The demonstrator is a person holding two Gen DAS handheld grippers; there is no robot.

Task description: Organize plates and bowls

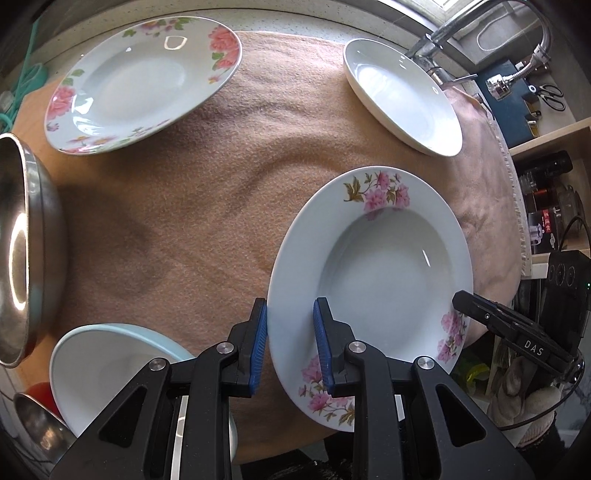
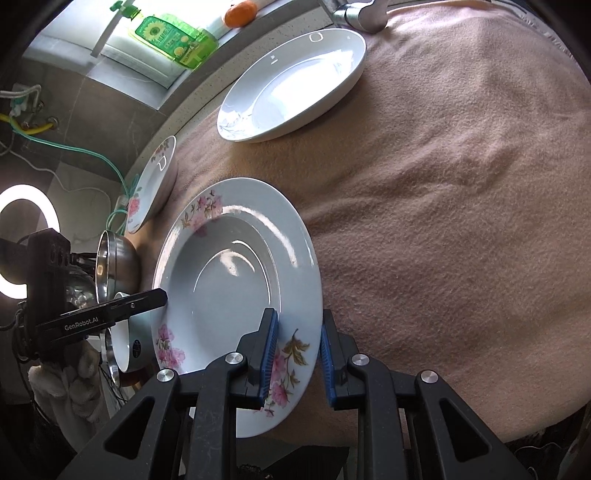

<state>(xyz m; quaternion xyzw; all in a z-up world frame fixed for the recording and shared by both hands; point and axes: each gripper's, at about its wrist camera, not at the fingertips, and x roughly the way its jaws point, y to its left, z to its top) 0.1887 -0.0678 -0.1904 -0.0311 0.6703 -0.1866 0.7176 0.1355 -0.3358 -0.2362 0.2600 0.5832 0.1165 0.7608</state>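
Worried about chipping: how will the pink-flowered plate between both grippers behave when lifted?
The pink-flowered plate looks like stiff, glazed ceramic, so probably slippery and chip-prone. Left gripper and right gripper straddle opposite rims with gaps showing; uneven lifting could tilt it.

Steel bowl (image 1: 22,251) cut off by left frame edge. Blue bowl (image 1: 110,365) partly hidden behind left tool (image 1: 290,345). Faucet (image 2: 360,13) cropped at top edge.
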